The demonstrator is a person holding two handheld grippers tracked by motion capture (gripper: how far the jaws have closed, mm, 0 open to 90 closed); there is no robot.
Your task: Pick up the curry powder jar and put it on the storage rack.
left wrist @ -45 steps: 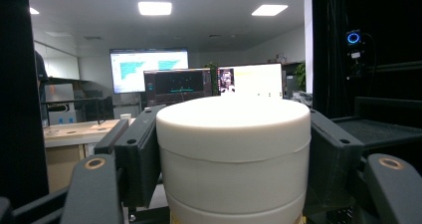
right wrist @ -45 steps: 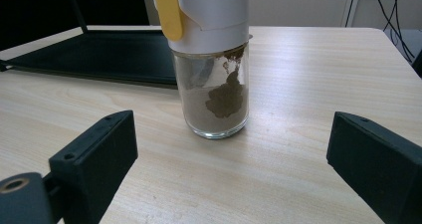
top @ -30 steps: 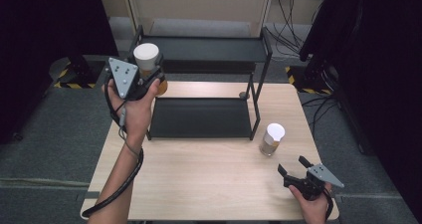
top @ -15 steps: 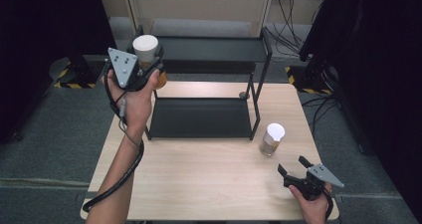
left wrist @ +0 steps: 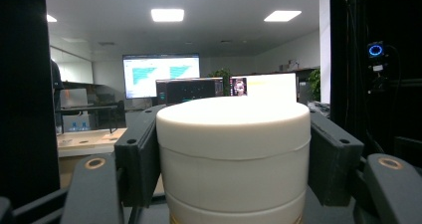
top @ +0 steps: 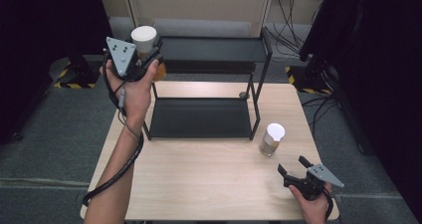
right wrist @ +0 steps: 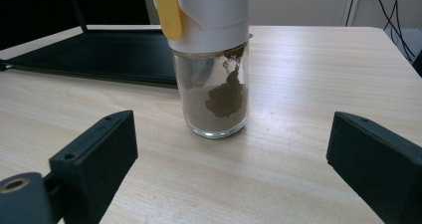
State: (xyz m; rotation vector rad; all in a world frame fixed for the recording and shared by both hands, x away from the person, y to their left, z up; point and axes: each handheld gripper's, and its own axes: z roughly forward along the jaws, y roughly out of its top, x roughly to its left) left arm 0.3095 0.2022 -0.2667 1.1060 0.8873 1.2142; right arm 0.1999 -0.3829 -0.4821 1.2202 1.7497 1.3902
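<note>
A jar with a white lid (top: 144, 37) is held up in the air at the far left, level with the top shelf of the black rack (top: 214, 50). My left gripper (top: 142, 50) is shut on that white-lidded jar (left wrist: 233, 154), its black jaws pressing on both sides of the lid. A second glass jar (top: 271, 139) with brown powder and a white cap stands on the table to the right of the rack. My right gripper (top: 293, 168) rests open near the table's front right corner, pointing at this powder jar (right wrist: 214, 79), which stands a short way beyond its jaws.
The two-tier black rack has a lower tray (top: 199, 117) lying on the wooden table (top: 199, 184). Cables run along the floor behind the table at the right. Dark curtains hang on both sides.
My left hand has lifted the white-lidded jar higher and a little farther back, up to the top shelf's level. The right gripper and the powder jar have stayed put.
</note>
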